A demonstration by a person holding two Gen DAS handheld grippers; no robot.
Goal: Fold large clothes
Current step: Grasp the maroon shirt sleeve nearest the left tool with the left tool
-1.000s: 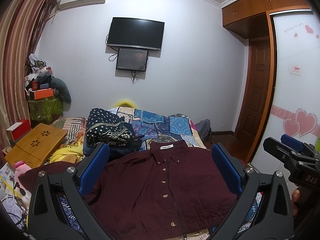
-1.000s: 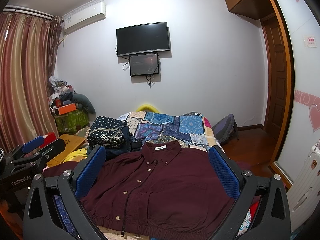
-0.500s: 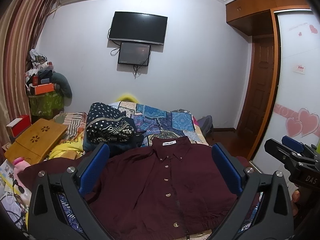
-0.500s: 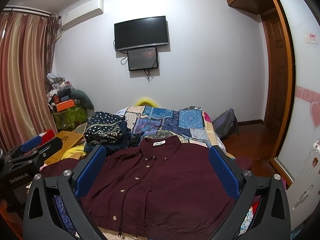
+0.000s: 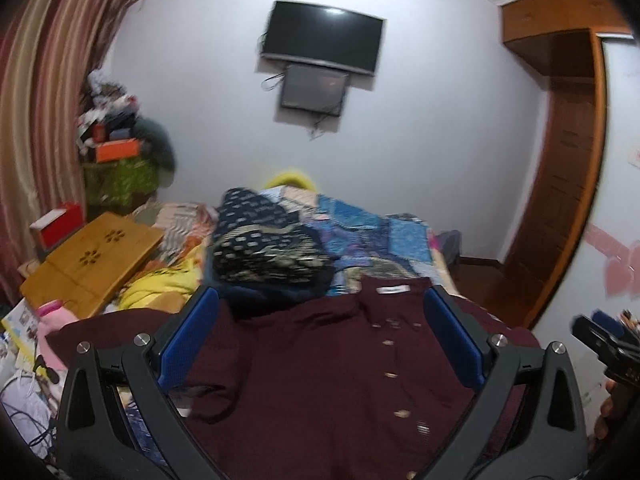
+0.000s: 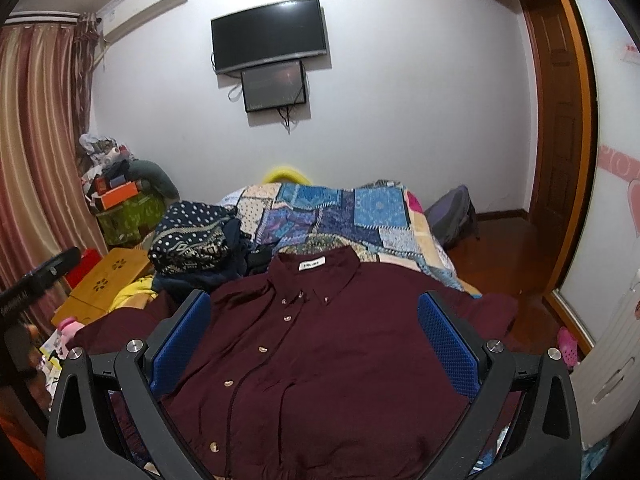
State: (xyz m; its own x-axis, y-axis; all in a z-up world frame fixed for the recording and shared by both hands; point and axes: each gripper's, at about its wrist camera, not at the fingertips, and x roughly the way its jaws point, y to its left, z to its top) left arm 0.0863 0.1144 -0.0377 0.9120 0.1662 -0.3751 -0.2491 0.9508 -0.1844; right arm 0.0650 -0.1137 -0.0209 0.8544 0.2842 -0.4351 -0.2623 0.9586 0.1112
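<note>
1. Maroon button-up shirt (image 6: 320, 360) spread flat, front side up, on the bed (image 6: 400, 236), collar and white neck label toward the far wall, hem nearest the cameras.
2. Left sleeve (image 5: 120, 332) of the shirt stretched out sideways toward the bed's left edge; other sleeve reaching toward the right edge.
3. Left gripper (image 5: 318, 350) held above the shirt's left half, blue-padded fingers (image 5: 188, 340) wide apart, gripping nothing; left view blurred.
4. Right gripper (image 6: 314, 350) held above the shirt's middle, fingers (image 6: 448, 344) likewise wide apart and empty.
5. Patchwork quilt (image 6: 340, 212) covering the bed beyond the collar.
6. Pile of dark patterned clothes (image 6: 192, 240) just beside the shirt's left shoulder.
7. Wooden lap bench (image 5: 92, 256) with flower cut-outs lying at the bed's left side, near a yellow cloth (image 5: 160, 288).
8. Wall television (image 6: 268, 34) with a smaller screen (image 6: 274, 86) directly below it.
</note>
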